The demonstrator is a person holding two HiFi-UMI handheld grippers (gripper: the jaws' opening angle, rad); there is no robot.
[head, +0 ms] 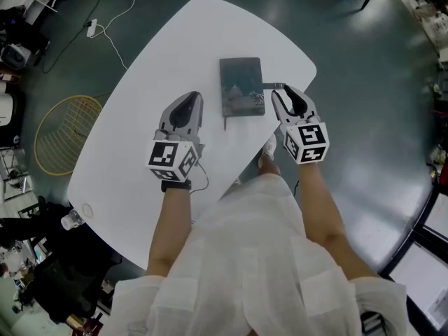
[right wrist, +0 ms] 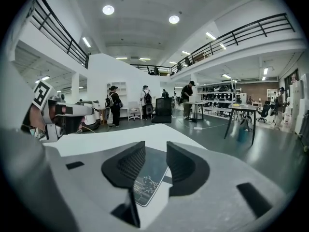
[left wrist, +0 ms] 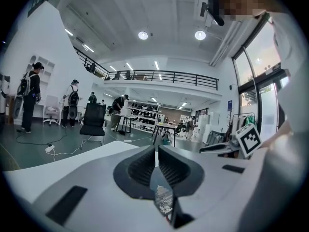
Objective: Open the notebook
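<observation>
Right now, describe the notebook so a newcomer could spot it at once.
Find the big white table with rounded corners. Towards its far end, between the left gripper and right gripper, lies the notebook, closed and flat. It is the only dark rectangle on the white top, with a pale picture on its cover.

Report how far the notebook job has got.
Done: nothing yet; the notebook lies closed and flat on the table.
In hand: the right gripper sits at the notebook's right edge with jaws apart, gripping nothing. The left gripper is shut, off to the notebook's left and clear of it.
Left: catch the cover and swing it open.
</observation>
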